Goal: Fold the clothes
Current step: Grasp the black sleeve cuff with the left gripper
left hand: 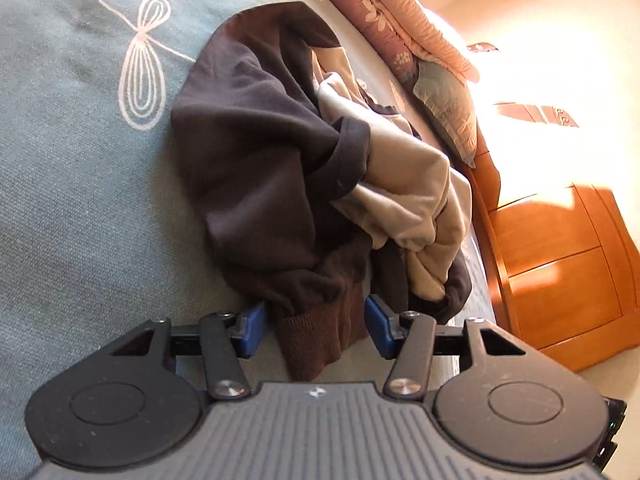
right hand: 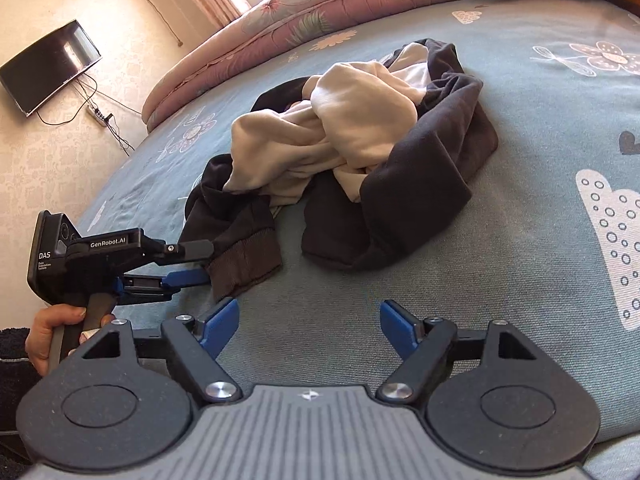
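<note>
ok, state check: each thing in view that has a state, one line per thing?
left tongs: open, blue pads either side of the ribbed cuff, not clamped
right tongs: open, over bare bedsheet, holding nothing
dark sweatshirt: crumpled, unfolded, pale lining turned out
ribbed cuff: lying flat on the bedsheet
wall TV: screen dark
nightstand: drawers closed

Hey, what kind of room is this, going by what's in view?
Most likely a home bedroom: a bed with a blue-green patterned sheet, a folded pink floral quilt along its far edge, and a wooden bedside cabinet. A flat screen hangs on the wall.
</note>
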Demonstrator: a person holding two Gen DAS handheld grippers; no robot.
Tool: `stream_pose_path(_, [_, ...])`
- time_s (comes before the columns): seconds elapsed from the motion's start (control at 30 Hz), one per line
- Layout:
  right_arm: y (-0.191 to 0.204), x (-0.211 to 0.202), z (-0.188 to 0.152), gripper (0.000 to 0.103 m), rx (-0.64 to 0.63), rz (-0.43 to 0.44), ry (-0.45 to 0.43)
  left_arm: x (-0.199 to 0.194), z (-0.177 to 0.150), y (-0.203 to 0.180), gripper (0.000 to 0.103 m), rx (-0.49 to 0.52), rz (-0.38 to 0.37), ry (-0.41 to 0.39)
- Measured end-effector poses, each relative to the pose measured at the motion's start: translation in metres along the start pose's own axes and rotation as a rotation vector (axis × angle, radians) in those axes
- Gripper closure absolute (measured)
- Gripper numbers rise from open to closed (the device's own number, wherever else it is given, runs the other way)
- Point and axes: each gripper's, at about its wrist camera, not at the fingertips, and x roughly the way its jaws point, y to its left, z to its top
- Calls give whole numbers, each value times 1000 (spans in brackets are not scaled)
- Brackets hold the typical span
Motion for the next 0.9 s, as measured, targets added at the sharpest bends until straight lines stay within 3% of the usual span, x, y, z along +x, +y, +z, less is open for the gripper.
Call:
stream_pose_path(0.3, [-31,16,-10,15,130,61,-1,-4,-16,8,52,-46,-80,-21])
stream_pose_path(0.53, [-48,19,-13,10,237,162,-46,18,6,-4,61,28,-23,-26])
stream_pose_path(0.77, [-48,20,-17,10,241,174,-67,8,-14,3,62,-14,-78,-30])
stream_pose_path(0.87, [-48,21,-16,8,235,176,-70,15,-13,1,73,7,-48,-37])
stream_pose_path(0.9, [-48,21,-17,7,237,179,-71,18,-12,1,82,2,-33,-39])
